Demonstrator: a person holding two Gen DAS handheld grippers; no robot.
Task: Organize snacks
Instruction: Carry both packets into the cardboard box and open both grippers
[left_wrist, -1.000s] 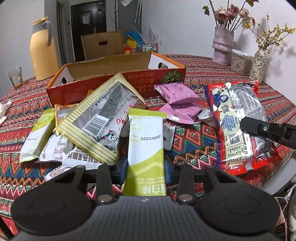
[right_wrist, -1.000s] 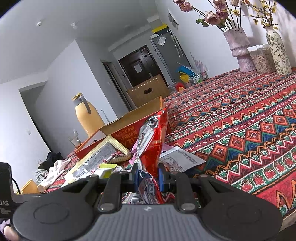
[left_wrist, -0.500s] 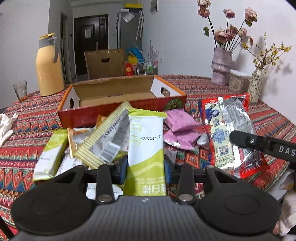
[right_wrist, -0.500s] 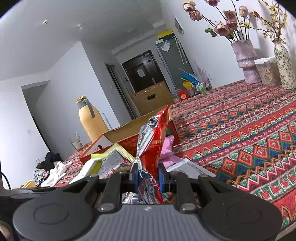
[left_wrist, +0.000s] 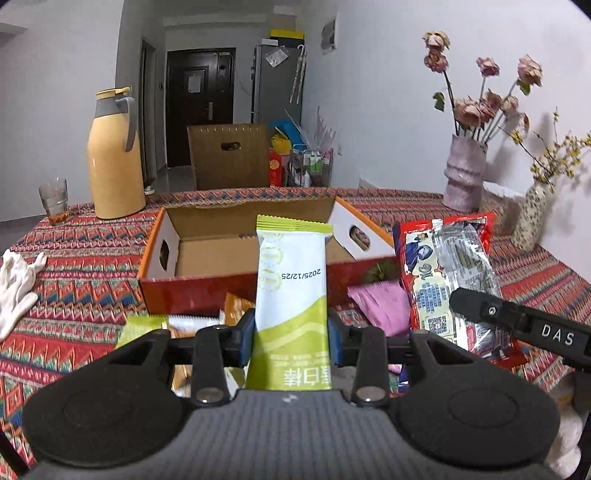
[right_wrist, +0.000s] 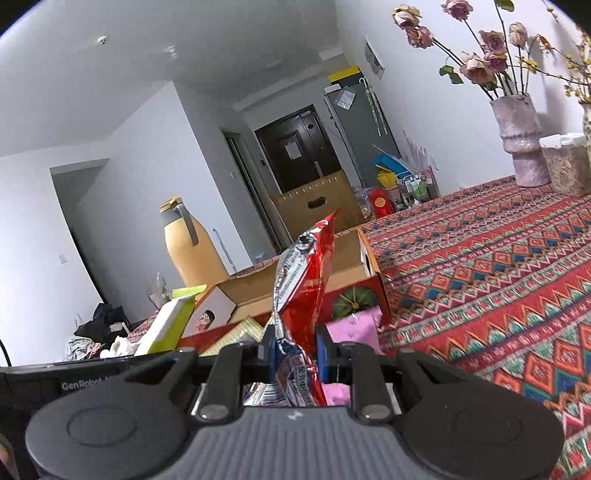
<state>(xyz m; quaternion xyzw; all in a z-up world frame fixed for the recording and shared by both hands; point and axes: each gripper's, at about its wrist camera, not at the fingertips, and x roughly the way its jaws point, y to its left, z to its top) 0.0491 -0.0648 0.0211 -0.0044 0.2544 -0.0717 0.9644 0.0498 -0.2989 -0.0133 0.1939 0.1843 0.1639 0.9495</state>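
My left gripper (left_wrist: 291, 338) is shut on a green and white snack bar (left_wrist: 291, 291), held upright above the table in front of the open cardboard box (left_wrist: 207, 254). The box has red sides and looks empty inside. My right gripper (right_wrist: 293, 350) is shut on a red snack bag (right_wrist: 303, 295), lifted edge-on. In the left wrist view that red bag (left_wrist: 448, 273) hangs at the right, with the right gripper's finger (left_wrist: 517, 321) on it. The green bar (right_wrist: 168, 325) shows at the left of the right wrist view, the box (right_wrist: 347, 269) behind the bag.
More packets lie before the box: a pink one (left_wrist: 380, 306), an orange one (left_wrist: 236, 306), a yellow-striped one (right_wrist: 236, 334). A yellow thermos (left_wrist: 114, 155), a glass (left_wrist: 54, 201) and white gloves (left_wrist: 16, 280) are at the left. Two flower vases (left_wrist: 463, 173) stand at the back right.
Both grippers have risen from the pile with their packets. The green bar now stands in front of the box opening, and the red bag has come up off the table.
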